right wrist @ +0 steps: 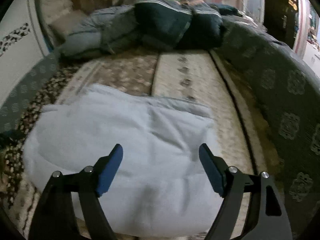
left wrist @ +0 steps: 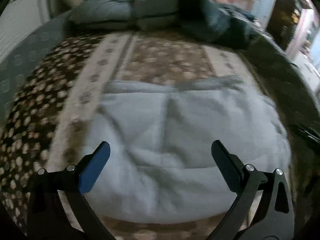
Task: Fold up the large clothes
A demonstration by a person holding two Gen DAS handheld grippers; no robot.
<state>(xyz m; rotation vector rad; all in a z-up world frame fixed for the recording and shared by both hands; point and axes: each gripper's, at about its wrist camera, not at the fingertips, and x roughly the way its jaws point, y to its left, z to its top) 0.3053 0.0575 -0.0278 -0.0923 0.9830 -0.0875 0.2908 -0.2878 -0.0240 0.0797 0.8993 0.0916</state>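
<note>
A pale blue-white fleecy garment [left wrist: 170, 140] lies folded into a thick pad on the patterned bedspread [left wrist: 164, 60]. In the left wrist view my left gripper [left wrist: 160, 150] hovers over the garment's near half, open wide, nothing between its blue pads. In the right wrist view the same garment [right wrist: 120, 140] fills the lower middle, and my right gripper [right wrist: 161, 152] stands open above its near right part, holding nothing. The pictures are blurred, so whether the fingertips touch the cloth I cannot tell.
A pile of grey-blue and dark teal clothes [right wrist: 160, 26] lies at the far end of the bed. A dark green patterned cover [right wrist: 280, 100] runs along the right side. A white cabinet [right wrist: 18, 56] stands at the left, and a doorway [right wrist: 280, 10] opens at the far right.
</note>
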